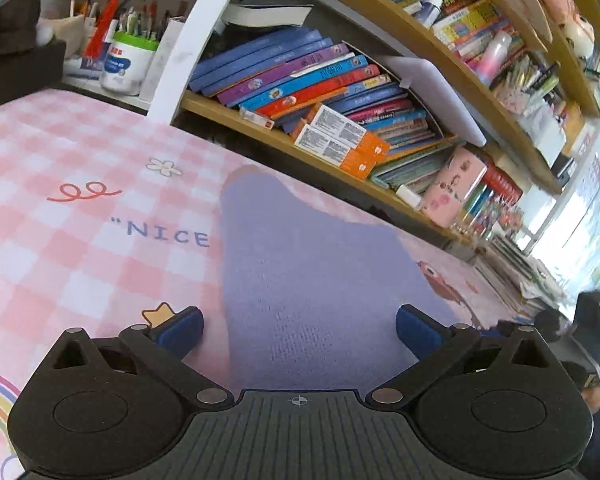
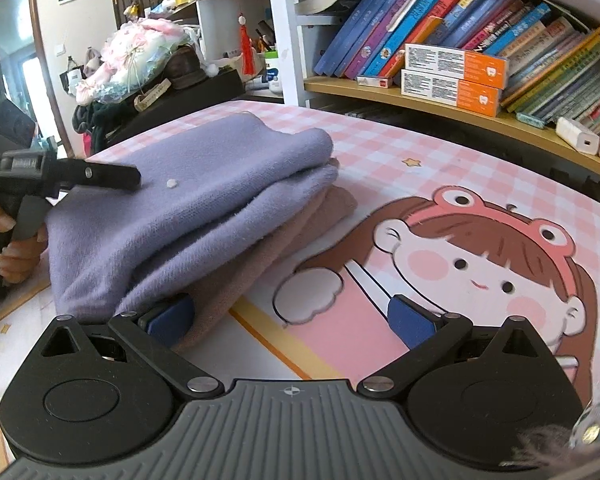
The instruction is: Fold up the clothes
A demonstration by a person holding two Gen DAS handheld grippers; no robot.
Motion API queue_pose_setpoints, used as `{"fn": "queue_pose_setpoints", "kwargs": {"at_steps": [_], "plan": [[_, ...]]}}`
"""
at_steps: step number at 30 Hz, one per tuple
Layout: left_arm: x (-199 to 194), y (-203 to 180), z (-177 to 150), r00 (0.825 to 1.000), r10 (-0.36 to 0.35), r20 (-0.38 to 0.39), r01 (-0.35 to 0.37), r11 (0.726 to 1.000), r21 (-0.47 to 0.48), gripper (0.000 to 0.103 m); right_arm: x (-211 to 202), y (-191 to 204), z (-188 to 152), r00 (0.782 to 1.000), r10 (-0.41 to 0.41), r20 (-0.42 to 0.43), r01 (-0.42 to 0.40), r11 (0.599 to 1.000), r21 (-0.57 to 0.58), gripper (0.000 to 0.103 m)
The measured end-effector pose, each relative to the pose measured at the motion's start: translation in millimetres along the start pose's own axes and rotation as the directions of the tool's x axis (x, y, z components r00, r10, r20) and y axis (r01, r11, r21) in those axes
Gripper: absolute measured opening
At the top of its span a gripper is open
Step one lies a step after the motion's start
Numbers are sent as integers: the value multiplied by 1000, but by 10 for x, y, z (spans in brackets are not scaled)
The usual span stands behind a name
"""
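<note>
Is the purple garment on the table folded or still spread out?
Folded. In the right wrist view the purple garment lies in stacked layers with rounded fold edges, on top of a pink garment.

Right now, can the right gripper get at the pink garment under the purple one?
Probably yes: the right gripper is open, one finger against the pink garment at the stack's edge; purple garment covers only its top.

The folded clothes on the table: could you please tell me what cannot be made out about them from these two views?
- Right wrist view: the pink garment lies mostly under the purple garment; its type is hidden.
- Right wrist view: the stack's near corner is covered by the right tongs.
- Left wrist view: the purple garment's near edge is cut off by the left tongs; the pink layer is unseen.
</note>
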State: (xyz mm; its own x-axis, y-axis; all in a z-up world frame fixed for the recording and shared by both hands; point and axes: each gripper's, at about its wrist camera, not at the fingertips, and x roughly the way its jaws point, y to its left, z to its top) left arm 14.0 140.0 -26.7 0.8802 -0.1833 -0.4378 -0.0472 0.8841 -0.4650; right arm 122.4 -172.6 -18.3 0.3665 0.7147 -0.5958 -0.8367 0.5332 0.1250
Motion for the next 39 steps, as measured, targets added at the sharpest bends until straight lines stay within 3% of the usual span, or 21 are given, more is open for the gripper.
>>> {"fn": "queue_pose_setpoints", "kwargs": {"at_steps": [4,9,12,15,18,22,24,28,31,32,34,36,39], "plan": [[2,-8,9,1000,-13,-3,13,1000,-5,103,-245,-216,-44,996,-74,52,66,989,130,103],[-11,25,8,999,-46,-1,45,999,-24,103,-505,-318,-133,968,21,250,-132,891,434,103],[-31,8,3,998,-56,4,56,998,-15,103,-440,-126,-135,966,24,259,-157,849,505,101],[-60,-26,-6,998,-66,14,66,998,2,102,-362,38,-63,974,6,229,-129,841,526,101],[-106,-47,-9,997,-71,32,70,997,15,101,-277,122,2,982,8,189,-117,811,574,93],[-203,24,19,993,-89,73,92,995,-29,92,-212,213,55,993,-10,114,-64,780,623,84],[-184,77,29,995,-84,58,87,994,-63,87,-185,237,80,997,-12,82,-44,761,648,78],[-84,128,33,996,-84,-5,83,992,-100,78,-74,239,118,1000,-18,14,4,736,677,62],[-55,128,13,995,-99,-20,97,990,-101,73,34,270,146,1000,7,9,-11,728,685,46],[-62,119,8,995,-101,-16,99,991,-95,72,57,301,165,1000,-5,8,-2,734,679,43],[-100,62,-1,995,-97,3,97,994,-59,66,61,434,244,997,-71,3,54,782,621,34],[-152,-9,-10,995,-96,32,97,995,-12,64,24,647,331,988,-155,10,128,848,515,28],[-239,-106,-20,991,-112,78,108,993,57,63,-47,947,412,970,-239,50,207,914,350,18]]}}
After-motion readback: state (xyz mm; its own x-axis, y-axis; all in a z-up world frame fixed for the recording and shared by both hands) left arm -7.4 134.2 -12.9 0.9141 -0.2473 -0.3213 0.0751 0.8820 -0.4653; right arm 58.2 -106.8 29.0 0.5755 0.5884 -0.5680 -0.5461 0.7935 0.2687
